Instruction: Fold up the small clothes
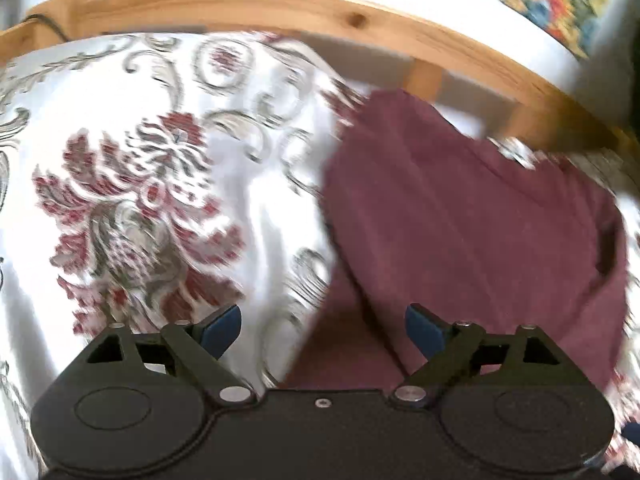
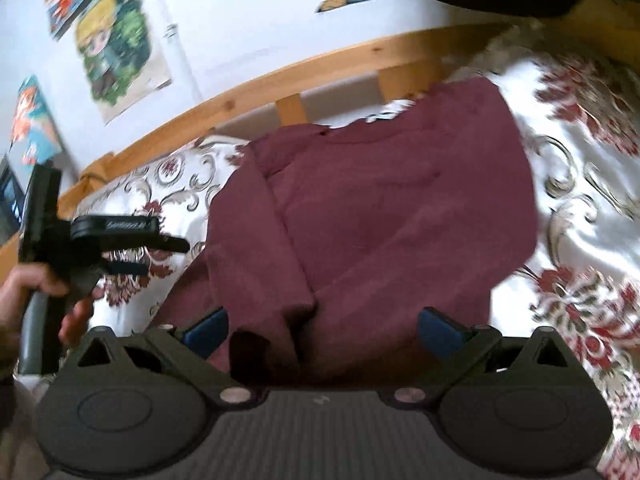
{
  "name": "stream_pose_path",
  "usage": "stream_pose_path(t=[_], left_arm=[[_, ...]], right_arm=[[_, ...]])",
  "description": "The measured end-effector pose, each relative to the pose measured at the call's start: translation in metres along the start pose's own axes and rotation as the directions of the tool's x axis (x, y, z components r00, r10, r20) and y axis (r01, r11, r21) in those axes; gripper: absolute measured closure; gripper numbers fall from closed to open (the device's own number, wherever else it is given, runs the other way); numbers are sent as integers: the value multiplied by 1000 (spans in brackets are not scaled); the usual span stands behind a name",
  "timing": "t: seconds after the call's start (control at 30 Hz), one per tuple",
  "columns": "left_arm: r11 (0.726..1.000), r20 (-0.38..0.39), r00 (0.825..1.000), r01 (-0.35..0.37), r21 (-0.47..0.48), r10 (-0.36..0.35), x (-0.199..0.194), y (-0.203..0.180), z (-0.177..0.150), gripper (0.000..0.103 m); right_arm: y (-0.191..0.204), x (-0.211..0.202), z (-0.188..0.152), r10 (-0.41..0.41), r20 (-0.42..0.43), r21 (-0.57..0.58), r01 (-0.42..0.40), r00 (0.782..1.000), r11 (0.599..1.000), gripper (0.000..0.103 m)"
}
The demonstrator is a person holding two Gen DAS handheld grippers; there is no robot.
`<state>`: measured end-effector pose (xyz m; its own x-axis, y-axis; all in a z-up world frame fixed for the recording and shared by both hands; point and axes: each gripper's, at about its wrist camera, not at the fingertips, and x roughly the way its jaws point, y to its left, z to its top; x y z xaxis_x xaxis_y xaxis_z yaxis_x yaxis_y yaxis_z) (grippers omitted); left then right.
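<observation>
Maroon garment (image 2: 384,216): lying partly folded on the patterned bedspread (image 1: 132,184) of a bed, wooden rail (image 1: 248,4) at 12 o'clock. Near hem hidden behind the right gripper (image 2: 322,330), whose jaws are spread with cloth beneath them, not pinched. Left gripper (image 1: 323,330): jaws spread, nothing between, garment at its 2 o'clock. Motion blur throughout; garment type unclear. Wall pictures (image 2: 116,44) cut off.

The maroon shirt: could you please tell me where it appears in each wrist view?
Left wrist view: the maroon shirt fills the right half, on the patterned bedspread.
Right wrist view: the shirt lies in the centre, above the fingers.
Shared landmark: the wooden bed rail, running behind the shirt in both.
</observation>
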<state>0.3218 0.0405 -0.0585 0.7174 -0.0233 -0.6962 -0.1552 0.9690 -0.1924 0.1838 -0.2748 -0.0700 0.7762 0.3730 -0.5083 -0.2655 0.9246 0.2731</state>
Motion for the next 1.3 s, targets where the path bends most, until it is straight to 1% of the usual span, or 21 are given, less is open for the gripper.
stream_pose_path(t=[0.1,0.13,0.2,0.23,0.27,0.37,0.43,0.53,0.6,0.73,0.87,0.9,1.0,1.07,1.1,1.17,1.23,1.3], left_arm=[[1000,75,997,-16,-10,16,13,5,10,13],[1000,105,994,-20,-4,20,17,6,15,13],[1000,146,989,-25,11,23,26,5,21,13],[1000,157,987,-25,17,22,33,4,25,13],[1000,161,987,-21,23,17,41,4,29,13],[1000,168,986,9,30,-14,61,4,35,13],[999,176,983,35,39,-41,71,4,32,15],[997,191,981,32,64,-44,88,1,37,16],[997,203,978,25,72,-39,93,-1,43,16],[993,195,981,-22,114,-1,106,-5,48,11],[979,220,975,-83,186,41,112,-13,44,8],[979,223,974,-87,185,44,112,-13,44,8],[989,226,973,-68,133,37,104,-6,44,8],[992,251,967,-79,102,51,95,1,41,9],[990,263,963,-93,104,62,92,2,39,9],[981,276,957,-137,140,94,90,1,36,8],[965,274,954,-178,192,122,94,-5,33,8],[956,274,951,-205,212,143,96,-9,31,8]], right_arm=[[1,11,-5,-103,-20,-30,102,995,994,0],[-1,15,-6,-157,-30,-43,155,987,987,0],[-3,24,-9,-289,-59,-94,283,955,954,0],[-5,27,-11,-322,-69,-105,314,944,944,0],[-9,29,-13,-336,-81,-101,328,938,939,0],[-16,33,-17,-318,-116,-46,315,941,948,0],[-16,36,-19,-321,-121,-54,317,939,947,0],[-12,39,-20,-329,-119,-85,321,937,943,0],[-12,42,-20,-328,-129,-86,319,936,944,0],[-16,46,-20,-321,-151,-66,314,935,947,0],[-15,47,-20,-321,-159,-75,313,934,947,0],[-15,47,-20,-322,-162,-78,313,933,947,0],[-15,46,-20,-319,-165,-76,311,933,947,0],[-15,46,-20,-318,-169,-71,310,933,948,0],[-16,46,-20,-318,-170,-71,310,933,948,0],[-15,46,-20,-319,-173,-71,311,932,948,0],[-14,46,-20,-320,-174,-75,312,931,947,0],[-14,46,-20,-320,-175,-79,311,931,947,0]])
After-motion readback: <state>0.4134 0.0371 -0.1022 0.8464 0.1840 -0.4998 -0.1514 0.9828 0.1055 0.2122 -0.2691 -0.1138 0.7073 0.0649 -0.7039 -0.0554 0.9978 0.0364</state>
